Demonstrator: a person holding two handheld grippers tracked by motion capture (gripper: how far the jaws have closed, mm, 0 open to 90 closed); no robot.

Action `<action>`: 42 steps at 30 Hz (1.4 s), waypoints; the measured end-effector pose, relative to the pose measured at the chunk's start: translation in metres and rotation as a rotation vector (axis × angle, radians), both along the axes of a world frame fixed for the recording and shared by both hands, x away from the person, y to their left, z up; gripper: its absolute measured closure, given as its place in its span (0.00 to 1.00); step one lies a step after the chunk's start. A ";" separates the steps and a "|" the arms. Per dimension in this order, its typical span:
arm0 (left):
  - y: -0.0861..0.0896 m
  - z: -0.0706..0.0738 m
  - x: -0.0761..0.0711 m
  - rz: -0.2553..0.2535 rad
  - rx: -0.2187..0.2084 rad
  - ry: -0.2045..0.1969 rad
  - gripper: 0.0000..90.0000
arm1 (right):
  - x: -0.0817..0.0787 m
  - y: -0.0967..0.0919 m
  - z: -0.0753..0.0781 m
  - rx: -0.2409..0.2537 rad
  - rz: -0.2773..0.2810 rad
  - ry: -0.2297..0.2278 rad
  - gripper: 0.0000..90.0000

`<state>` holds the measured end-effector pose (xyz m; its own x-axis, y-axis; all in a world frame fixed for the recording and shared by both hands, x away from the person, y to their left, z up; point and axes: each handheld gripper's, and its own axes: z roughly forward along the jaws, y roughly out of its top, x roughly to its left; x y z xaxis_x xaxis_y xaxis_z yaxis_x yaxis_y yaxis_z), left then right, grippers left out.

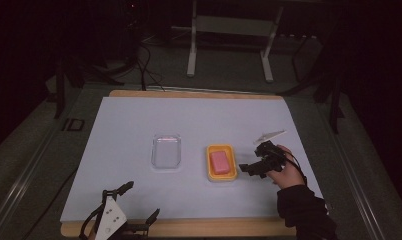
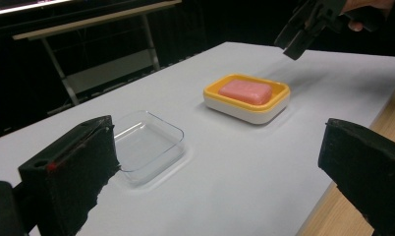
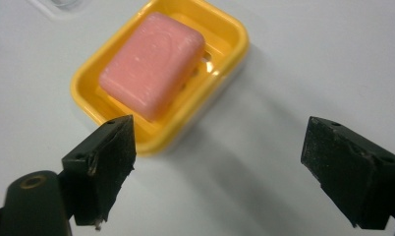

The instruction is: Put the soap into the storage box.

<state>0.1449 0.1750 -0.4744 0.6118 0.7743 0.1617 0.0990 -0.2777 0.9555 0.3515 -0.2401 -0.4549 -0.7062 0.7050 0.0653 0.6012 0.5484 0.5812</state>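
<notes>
Left gripper (image 1: 139, 202) at near-left table edge, jaws spread wide, holding nothing, just over the pale blue sheet (image 1: 139, 125). Clear shallow rectangular glass dish (image 1: 166, 151) left of centre. Just beside it, apart: yellow-rimmed white plastic soap tray (image 1: 222, 163) with pink rectangular soap bar (image 1: 220, 162) lying in it. Right gripper (image 1: 252, 168) just right of tray, jaws wide apart, gripping nothing, held in a hand (image 1: 285, 172).
</notes>
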 end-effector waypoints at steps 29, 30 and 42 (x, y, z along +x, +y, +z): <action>0.000 0.000 -0.001 -0.001 0.003 -0.006 0.02 | -0.043 -0.059 -0.025 0.019 -0.079 -0.095 0.14; 0.000 0.000 -0.001 -0.002 0.003 -0.005 0.02 | -0.044 -0.060 -0.026 0.019 -0.083 -0.095 0.14; 0.000 0.000 0.000 0.000 0.010 -0.003 0.02 | -0.057 -0.071 -0.032 0.021 -0.094 -0.099 0.15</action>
